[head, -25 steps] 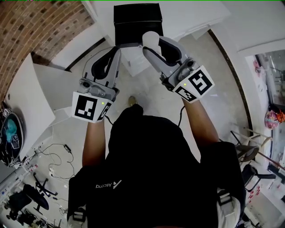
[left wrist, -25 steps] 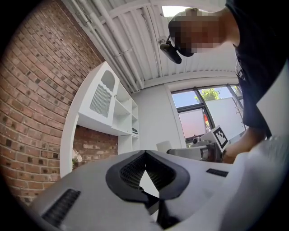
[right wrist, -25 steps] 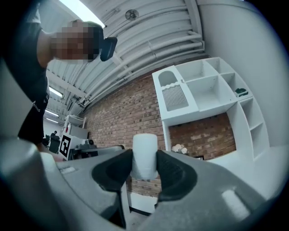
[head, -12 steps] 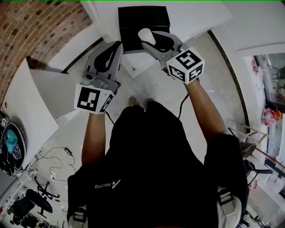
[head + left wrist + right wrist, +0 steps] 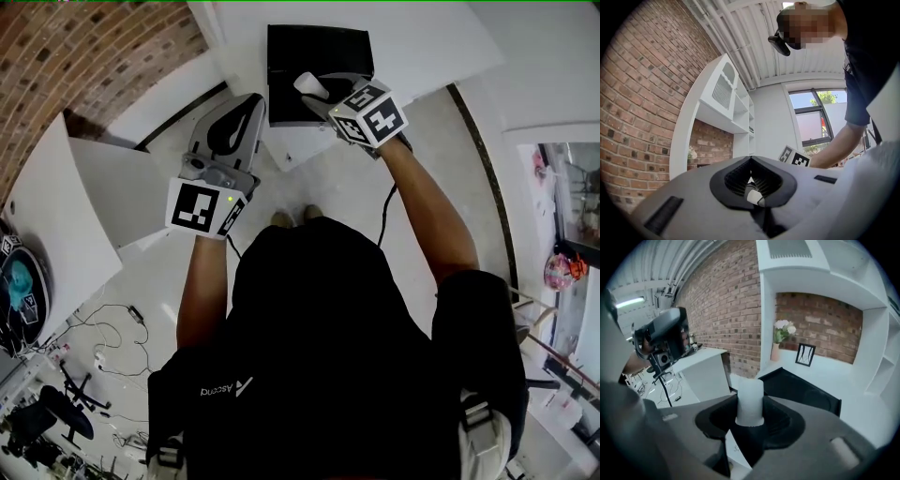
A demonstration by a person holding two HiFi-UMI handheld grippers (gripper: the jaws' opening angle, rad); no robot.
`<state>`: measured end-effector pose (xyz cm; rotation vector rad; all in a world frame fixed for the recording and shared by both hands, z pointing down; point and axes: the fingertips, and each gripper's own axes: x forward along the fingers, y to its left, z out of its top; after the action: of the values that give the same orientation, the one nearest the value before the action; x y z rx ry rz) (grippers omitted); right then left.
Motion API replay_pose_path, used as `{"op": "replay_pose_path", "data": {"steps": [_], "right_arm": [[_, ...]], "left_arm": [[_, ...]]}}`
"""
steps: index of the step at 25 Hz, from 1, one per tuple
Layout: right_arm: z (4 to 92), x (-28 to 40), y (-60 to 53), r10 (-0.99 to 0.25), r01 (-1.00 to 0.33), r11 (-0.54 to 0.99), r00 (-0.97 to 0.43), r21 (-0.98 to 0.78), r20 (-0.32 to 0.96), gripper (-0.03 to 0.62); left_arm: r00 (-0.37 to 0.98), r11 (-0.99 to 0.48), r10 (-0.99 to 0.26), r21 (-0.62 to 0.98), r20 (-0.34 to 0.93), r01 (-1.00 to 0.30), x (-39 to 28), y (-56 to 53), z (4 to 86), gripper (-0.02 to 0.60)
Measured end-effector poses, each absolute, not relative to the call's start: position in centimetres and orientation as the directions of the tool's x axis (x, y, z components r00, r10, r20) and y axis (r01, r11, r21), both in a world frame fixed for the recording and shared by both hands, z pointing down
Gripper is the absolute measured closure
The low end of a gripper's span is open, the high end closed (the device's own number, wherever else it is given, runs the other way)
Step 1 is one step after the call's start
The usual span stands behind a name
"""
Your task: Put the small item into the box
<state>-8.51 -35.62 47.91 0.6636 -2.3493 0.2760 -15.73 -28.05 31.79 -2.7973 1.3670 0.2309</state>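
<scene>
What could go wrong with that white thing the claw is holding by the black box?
1. The right gripper pinches the white cylinder only near its bottom end, and most of it sticks out. It might tip or slip free.
2. The cylinder looks to be just at the near edge of the black box. If let go too soon, it could miss and land on the white table or roll off.

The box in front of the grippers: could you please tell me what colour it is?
The box is black; the head view shows it best.
</scene>
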Motion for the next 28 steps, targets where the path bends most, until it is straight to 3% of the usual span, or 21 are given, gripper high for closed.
{"op": "replay_pose_path", "data": {"steps": [13, 22, 28], "right_arm": [[56.5, -8.1, -38.1, -0.228, -0.468, 0.883, -0.384, 0.024, 0.895, 0.425], [59.3, -7.6, -38.1, -0.155, -0.486, 0.874, -0.298, -0.01, 0.942, 0.421], [59.1, -7.9, -39.0, -0.192, -0.497, 0.868, -0.312, 0.013, 0.93, 0.406]], "left_arm": [[0.574, -0.582, -0.812, 0.067, -0.108, -0.811, -16.5, -30.5, 33.6, 0.583], [0.564, -0.569, -0.822, 0.076, -0.083, -0.819, -16.7, -31.2, 34.4, 0.583], [0.559, -0.564, -0.826, 0.083, -0.072, -0.822, -17.2, -31.4, 35.0, 0.583]]}}
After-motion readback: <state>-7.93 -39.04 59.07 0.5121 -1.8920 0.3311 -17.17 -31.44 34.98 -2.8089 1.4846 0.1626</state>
